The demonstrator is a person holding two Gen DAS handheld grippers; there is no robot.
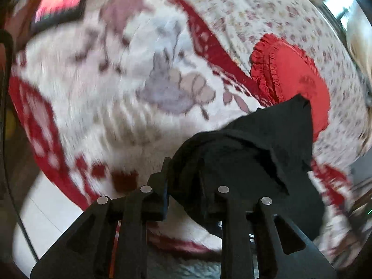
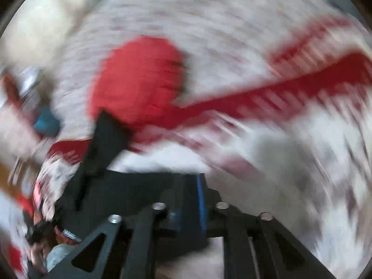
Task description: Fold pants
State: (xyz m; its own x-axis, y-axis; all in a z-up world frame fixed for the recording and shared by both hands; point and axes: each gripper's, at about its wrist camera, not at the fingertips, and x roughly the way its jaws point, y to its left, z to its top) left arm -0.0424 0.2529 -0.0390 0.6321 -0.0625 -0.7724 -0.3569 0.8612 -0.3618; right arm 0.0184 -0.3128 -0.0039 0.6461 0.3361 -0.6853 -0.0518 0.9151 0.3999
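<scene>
Left gripper [image 1: 186, 181] clamped on black pants [image 1: 255, 153]

We see the black pants [image 1: 255, 153] bunched and lifted off the patterned bedding, draped in thick folds with one corner rising to a peak in front of a red cushion. In the blurred right view the pants [image 2: 130, 186] stretch flat and dark, one strip angling upward.

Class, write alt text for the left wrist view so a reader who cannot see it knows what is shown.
The left tool grips a bunched piece of black pants, held up above a bed. Below lies a white blanket with red borders and a grey-purple motif, and a red frilled cushion on a floral sheet. The picture is blurred by motion.
</scene>
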